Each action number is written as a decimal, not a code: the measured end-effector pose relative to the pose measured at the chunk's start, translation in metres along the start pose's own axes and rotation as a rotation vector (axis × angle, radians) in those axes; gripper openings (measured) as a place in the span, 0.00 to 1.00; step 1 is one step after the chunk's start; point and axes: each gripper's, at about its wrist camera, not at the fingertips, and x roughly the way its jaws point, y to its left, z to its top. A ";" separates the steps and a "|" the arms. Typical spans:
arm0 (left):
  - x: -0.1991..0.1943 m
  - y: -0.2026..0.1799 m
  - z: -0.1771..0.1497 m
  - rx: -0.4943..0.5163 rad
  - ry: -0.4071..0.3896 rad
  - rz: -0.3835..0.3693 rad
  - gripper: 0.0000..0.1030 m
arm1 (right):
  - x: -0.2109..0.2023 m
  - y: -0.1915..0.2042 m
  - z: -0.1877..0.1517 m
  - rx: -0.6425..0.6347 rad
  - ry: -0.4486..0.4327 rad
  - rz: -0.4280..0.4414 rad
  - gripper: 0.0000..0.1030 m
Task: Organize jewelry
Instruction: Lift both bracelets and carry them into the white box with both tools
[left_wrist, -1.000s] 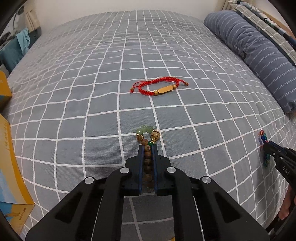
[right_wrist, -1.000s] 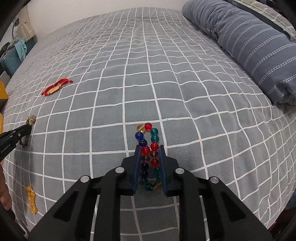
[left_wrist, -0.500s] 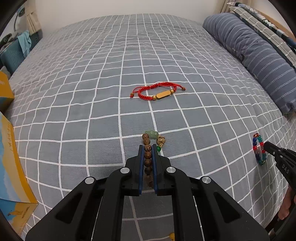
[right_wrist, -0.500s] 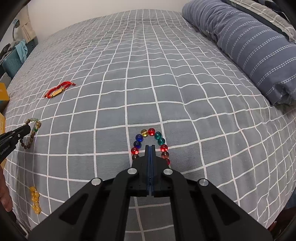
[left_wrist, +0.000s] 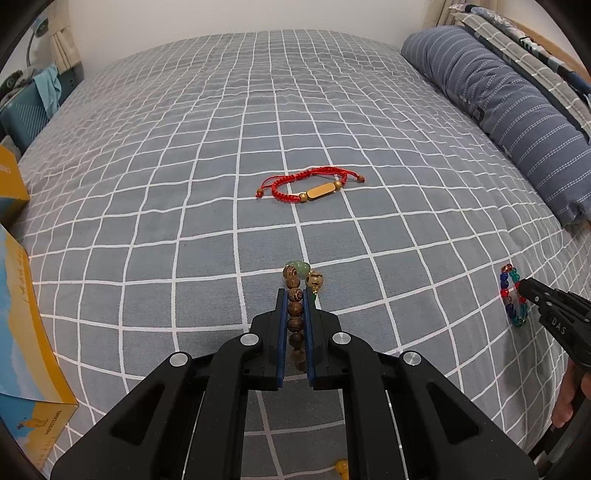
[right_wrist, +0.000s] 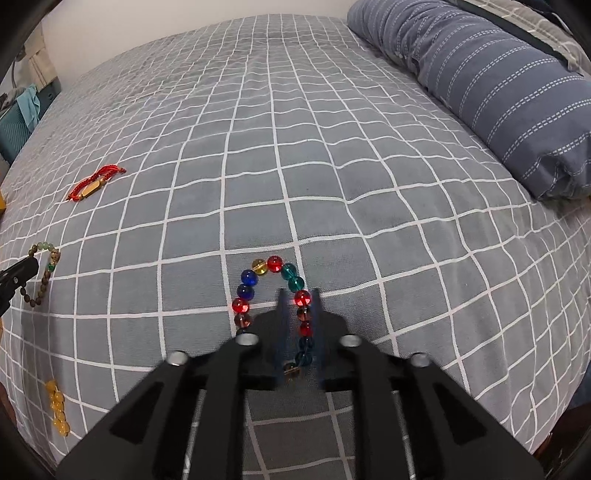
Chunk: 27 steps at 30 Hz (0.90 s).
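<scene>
My left gripper (left_wrist: 294, 291) is shut on a wooden bead bracelet (left_wrist: 291, 280); its green and gold beads stick out past the fingertips. From the right wrist view that bracelet (right_wrist: 46, 273) and the left gripper (right_wrist: 22, 271) show at the left edge. My right gripper (right_wrist: 298, 291) is low over a bracelet of coloured glass beads (right_wrist: 247, 278) lying on the bed. Its jaws are opening, blurred, with the bracelet's right strand loose between them. The left wrist view shows the right gripper (left_wrist: 524, 286) beside the coloured bracelet (left_wrist: 504, 291).
A red cord bracelet (left_wrist: 284, 192) with a gold bar lies farther up the grey checked bedspread (left_wrist: 184, 147). A yellow bead bracelet (right_wrist: 57, 410) lies near the front left edge. A yellow box (left_wrist: 26, 332) stands at the left, a striped pillow (right_wrist: 498, 81) at the right.
The right jaws went from apart to fully shut beside the coloured beads, and now stand apart again around the right strand. The left gripper stays shut on the wooden beads.
</scene>
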 end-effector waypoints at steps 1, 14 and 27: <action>0.000 0.000 0.000 0.001 -0.001 0.000 0.07 | 0.001 0.000 0.000 0.002 0.000 -0.001 0.26; -0.006 -0.002 0.001 0.000 -0.009 -0.002 0.07 | 0.004 -0.003 0.001 0.030 0.018 0.019 0.09; -0.023 -0.008 -0.002 0.022 -0.033 0.001 0.07 | -0.027 0.001 0.003 0.031 -0.043 0.048 0.09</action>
